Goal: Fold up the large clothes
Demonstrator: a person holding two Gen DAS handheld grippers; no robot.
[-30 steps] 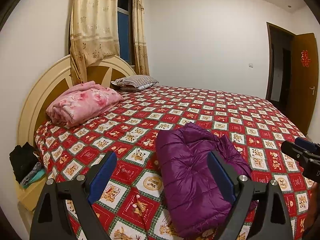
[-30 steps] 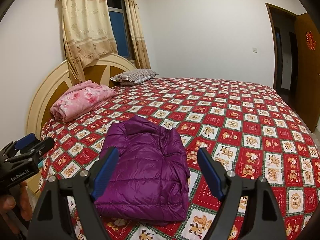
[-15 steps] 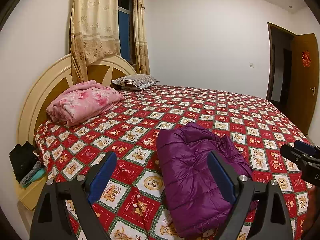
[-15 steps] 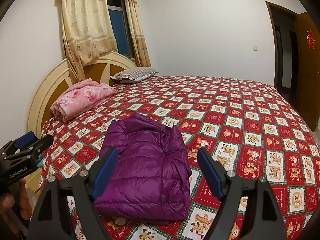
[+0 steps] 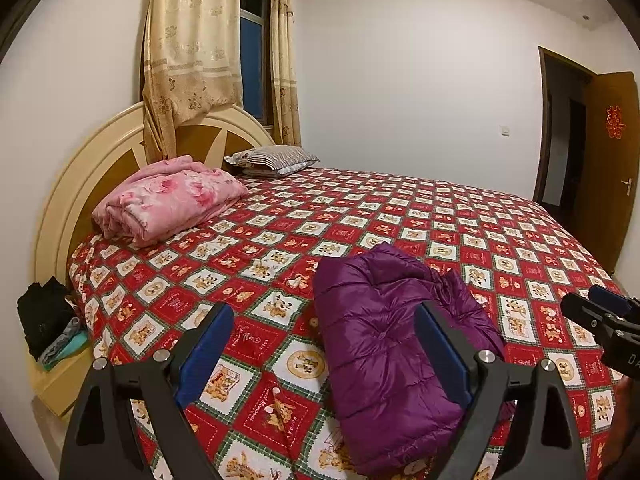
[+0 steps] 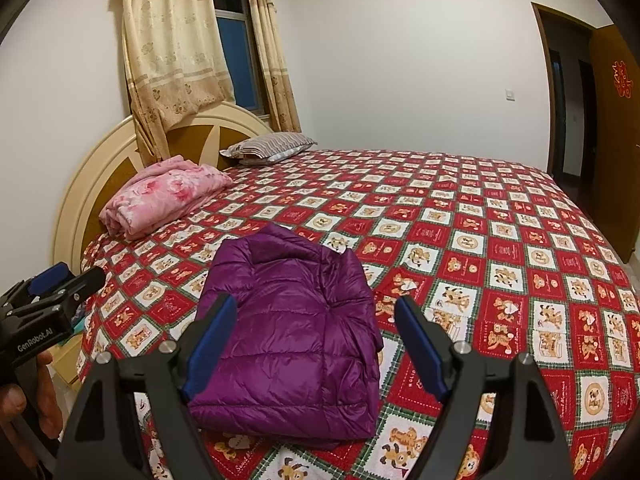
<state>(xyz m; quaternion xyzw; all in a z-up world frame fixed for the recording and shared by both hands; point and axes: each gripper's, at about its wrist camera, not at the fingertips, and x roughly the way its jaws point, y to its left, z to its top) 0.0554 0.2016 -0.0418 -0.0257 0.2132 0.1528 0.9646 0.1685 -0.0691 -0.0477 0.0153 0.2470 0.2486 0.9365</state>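
A purple puffer jacket (image 5: 384, 344) lies folded into a compact rectangle near the front edge of the bed; it also shows in the right wrist view (image 6: 292, 332). My left gripper (image 5: 324, 352) is open and empty, held above and in front of the jacket's left side. My right gripper (image 6: 316, 340) is open and empty, held above the jacket's near end. Neither touches the jacket. The right gripper also shows at the right edge of the left wrist view (image 5: 600, 312), and the left gripper at the left edge of the right wrist view (image 6: 52, 292).
The bed has a red checked bear-print cover (image 5: 460, 216). A folded pink blanket (image 5: 168, 200) and a striped pillow (image 5: 276, 158) lie by the round headboard (image 5: 80, 184). Dark clothes (image 5: 44, 320) sit on a bedside stand. An open door (image 5: 608, 160) is at the right.
Both grippers have drifted very slightly; the jacket has not moved and both stay open.
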